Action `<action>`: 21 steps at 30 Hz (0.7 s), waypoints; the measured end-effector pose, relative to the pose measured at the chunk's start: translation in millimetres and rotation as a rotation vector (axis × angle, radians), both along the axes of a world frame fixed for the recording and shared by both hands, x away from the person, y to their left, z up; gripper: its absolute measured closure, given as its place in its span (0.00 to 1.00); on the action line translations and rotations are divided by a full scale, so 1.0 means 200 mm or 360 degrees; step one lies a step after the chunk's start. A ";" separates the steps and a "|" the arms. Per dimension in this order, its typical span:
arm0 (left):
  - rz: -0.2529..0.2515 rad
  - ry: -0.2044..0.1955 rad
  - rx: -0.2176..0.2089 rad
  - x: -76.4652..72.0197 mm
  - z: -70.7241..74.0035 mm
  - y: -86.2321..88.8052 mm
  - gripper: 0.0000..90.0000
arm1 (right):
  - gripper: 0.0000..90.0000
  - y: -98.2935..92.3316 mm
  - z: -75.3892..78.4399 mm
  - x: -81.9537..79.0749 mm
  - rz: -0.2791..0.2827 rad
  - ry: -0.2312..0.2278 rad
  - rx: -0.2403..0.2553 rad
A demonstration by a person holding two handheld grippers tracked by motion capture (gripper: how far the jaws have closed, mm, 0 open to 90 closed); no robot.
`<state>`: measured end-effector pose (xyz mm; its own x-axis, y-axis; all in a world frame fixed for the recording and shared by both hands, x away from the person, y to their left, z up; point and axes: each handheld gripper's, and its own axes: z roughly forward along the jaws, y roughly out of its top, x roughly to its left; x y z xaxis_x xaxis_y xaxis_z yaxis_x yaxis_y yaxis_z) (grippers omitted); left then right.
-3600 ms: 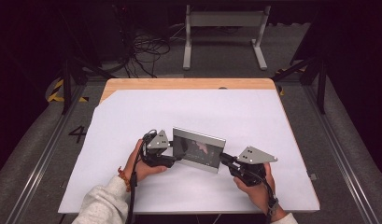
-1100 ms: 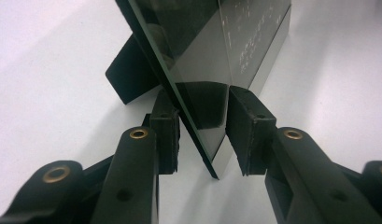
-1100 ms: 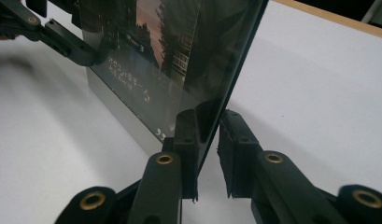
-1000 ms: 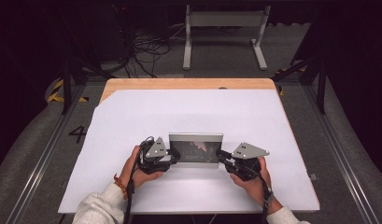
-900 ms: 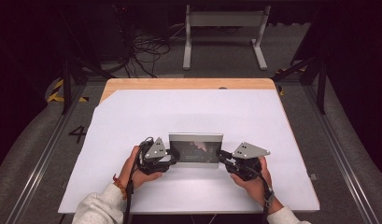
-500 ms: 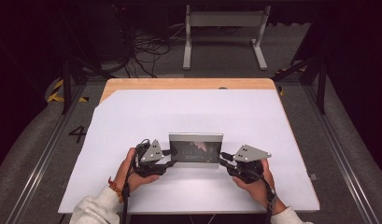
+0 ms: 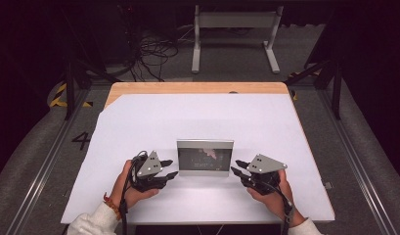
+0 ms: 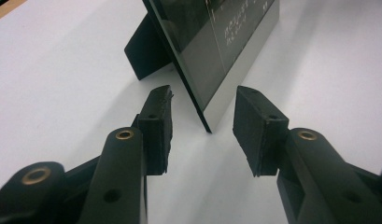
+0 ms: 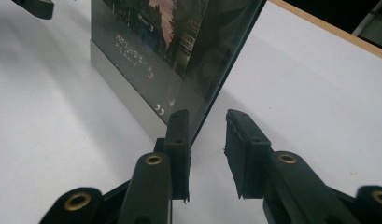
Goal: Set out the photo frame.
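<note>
Both tongs (image 7: 169,169) (image 7: 237,168), just opening, stand spread beside the upright picture frame (image 7: 205,157), gripping nothing.

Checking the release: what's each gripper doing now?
Left gripper: open, just opening, off the picture frame.
Right gripper: open, just opening, holding nothing.

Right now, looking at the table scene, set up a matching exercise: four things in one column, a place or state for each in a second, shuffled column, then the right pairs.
Things:
1. dark glass-fronted picture frame with a silver border
2. left claw
3. right claw
4. white sheet covering the wooden table

Places or states:
A. open, at the frame's right edge
B. lies flat under everything
C. stands upright on its back prop
D. open, just off the frame's left edge

Pairs: 1-C, 2-D, 3-A, 4-B
</note>
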<state>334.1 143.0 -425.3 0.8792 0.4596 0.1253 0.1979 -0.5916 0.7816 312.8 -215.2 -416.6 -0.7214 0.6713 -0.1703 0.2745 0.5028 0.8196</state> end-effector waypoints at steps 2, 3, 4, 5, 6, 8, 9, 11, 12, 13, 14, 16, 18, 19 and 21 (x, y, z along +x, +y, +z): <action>0.0007 -0.0016 -0.0005 -0.02 0.00 0.02 0.63 | 0.75 -0.01 0.00 0.00 0.0012 -0.0003 -0.0002; 0.0013 -0.0012 -0.0014 -0.02 0.00 0.03 0.62 | 0.74 -0.01 0.00 -0.01 0.0014 -0.0006 -0.0008; 0.0017 -0.0016 -0.0016 -0.03 0.00 0.04 0.61 | 0.73 -0.01 0.00 -0.01 0.0011 -0.0013 -0.0017; 0.0023 -0.0014 -0.0021 -0.04 -0.01 0.04 0.61 | 0.72 -0.02 0.00 -0.01 0.0009 -0.0016 -0.0020; 0.0030 -0.0015 -0.0021 -0.04 -0.01 0.05 0.60 | 0.70 -0.02 0.00 -0.02 0.0006 -0.0018 -0.0022; 0.0045 -0.0011 -0.0022 -0.05 -0.02 0.06 0.57 | 0.66 -0.04 0.00 -0.02 -0.0009 -0.0027 -0.0028; 0.0042 -0.0007 -0.0023 -0.05 -0.02 0.07 0.56 | 0.64 -0.04 0.00 -0.02 -0.0012 -0.0027 -0.0031; 0.0033 0.0005 -0.0012 -0.06 -0.03 0.08 0.50 | 0.57 -0.06 0.00 -0.02 -0.0030 -0.0036 -0.0032; 0.0032 0.0008 0.0002 -0.07 -0.04 0.08 0.47 | 0.55 -0.07 0.00 -0.02 -0.0043 -0.0033 -0.0027; 0.0035 0.0011 0.0013 -0.07 -0.04 0.08 0.45 | 0.54 -0.08 0.00 -0.02 -0.0054 -0.0031 -0.0030; 0.0041 0.0011 0.0040 -0.07 -0.05 0.09 0.43 | 0.53 -0.08 -0.01 -0.02 -0.0063 -0.0029 -0.0029; 0.0042 0.0027 0.0061 -0.07 -0.06 0.10 0.38 | 0.49 -0.10 -0.02 -0.02 -0.0063 -0.0018 -0.0037; 0.0051 0.0026 0.0084 -0.07 -0.07 0.11 0.35 | 0.47 -0.11 -0.03 -0.03 -0.0060 -0.0011 -0.0047; 0.0051 0.0026 0.0084 -0.07 -0.07 0.11 0.33 | 0.47 -0.11 -0.03 -0.03 -0.0060 -0.0011 -0.0047; 0.0063 0.0033 0.0103 -0.08 -0.09 0.12 0.31 | 0.41 -0.13 -0.04 -0.03 -0.0061 -0.0026 -0.0075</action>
<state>318.9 167.3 -443.2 0.8633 0.4855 0.1377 0.2378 -0.6321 0.7375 307.2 -241.7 -424.5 -0.6921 0.6894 -0.2137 0.2813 0.5303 0.7998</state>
